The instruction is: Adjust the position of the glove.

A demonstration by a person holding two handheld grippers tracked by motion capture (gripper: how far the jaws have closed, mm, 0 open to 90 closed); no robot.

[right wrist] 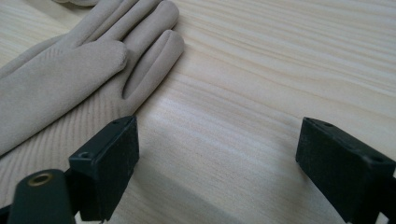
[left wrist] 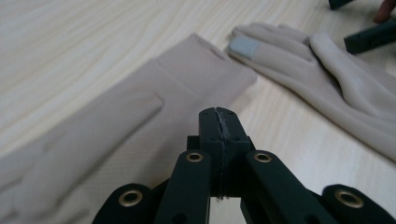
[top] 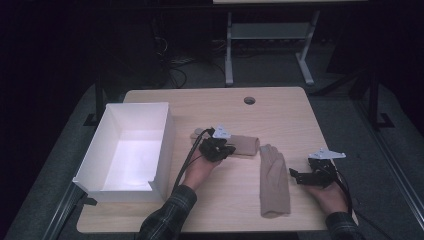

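Two beige gloves lie on the wooden table [top: 280,107]. One glove [top: 242,144] [left wrist: 116,126] lies crosswise at the middle. The other glove [top: 274,180] [left wrist: 327,70] [right wrist: 70,79] lies lengthwise to its right and has a grey patch on one fingertip [left wrist: 245,45]. My left gripper [top: 226,150] [left wrist: 218,116] hovers over the crosswise glove, its jaws shut flat against each other with nothing between them. My right gripper [top: 295,175] [right wrist: 217,154] rests low at the lengthwise glove's right side. It is open wide over bare wood, and its left jaw sits close to the glove's edge.
An open white box [top: 127,150] stands on the table's left part. A round cable hole [top: 249,100] sits near the far edge. The right gripper's black jaws [left wrist: 371,37] show beyond the gloves in the left gripper view. Dark floor and a stand's legs [top: 270,45] lie behind the table.
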